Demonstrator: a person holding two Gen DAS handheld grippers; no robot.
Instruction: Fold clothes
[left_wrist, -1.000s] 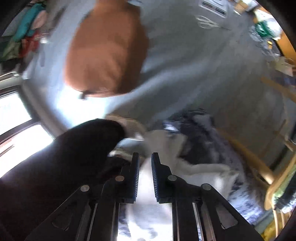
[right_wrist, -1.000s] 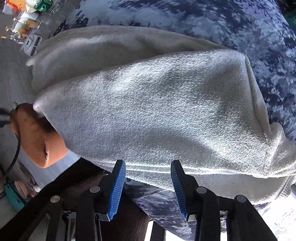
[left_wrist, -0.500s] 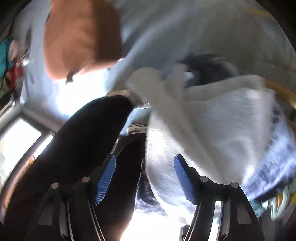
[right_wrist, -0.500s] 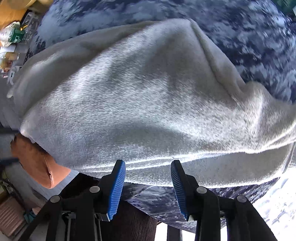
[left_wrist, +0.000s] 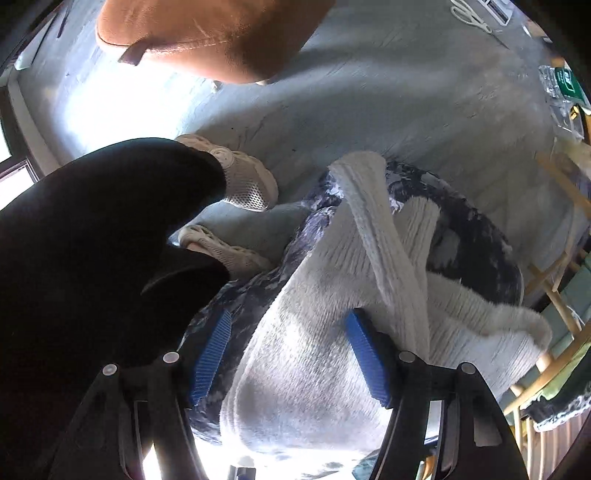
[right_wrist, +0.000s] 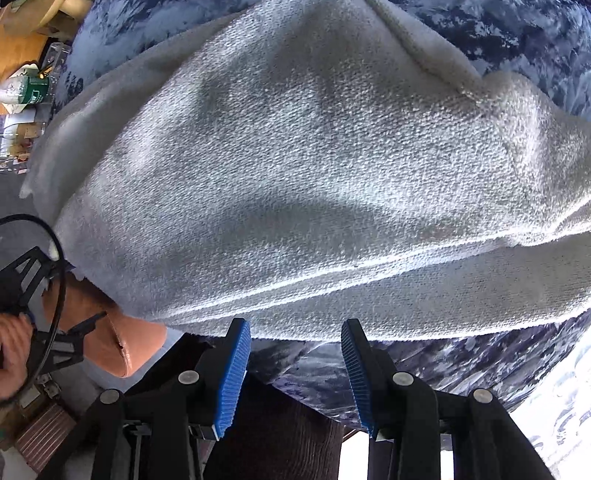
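A pale grey knitted sweater (left_wrist: 306, 354) lies bunched on a table under a blue-and-white marbled cloth (left_wrist: 476, 236). Its ribbed sleeve (left_wrist: 373, 225) is folded across the body. My left gripper (left_wrist: 288, 343) hangs open over the sweater's near edge, with knit and marbled cloth showing between its blue pads (left_wrist: 210, 362). In the right wrist view the sweater (right_wrist: 314, 177) fills the frame, its hem running just past the fingertips. My right gripper (right_wrist: 295, 332) stands open at that hem, with nothing pinched between its pads (right_wrist: 236, 373).
A person's black trouser legs (left_wrist: 92, 258) and white shoes (left_wrist: 243, 181) stand left of the table. A brown cushion (left_wrist: 207, 33) sits on the grey floor (left_wrist: 406, 92). Wooden chair frames (left_wrist: 561, 280) stand to the right. A hand on a black frame (right_wrist: 14, 343) shows at the left edge.
My left gripper opened, letting go of the sweater cloth, and dropped closer to the table. The right gripper rolled and slid a little along the hem, still open.
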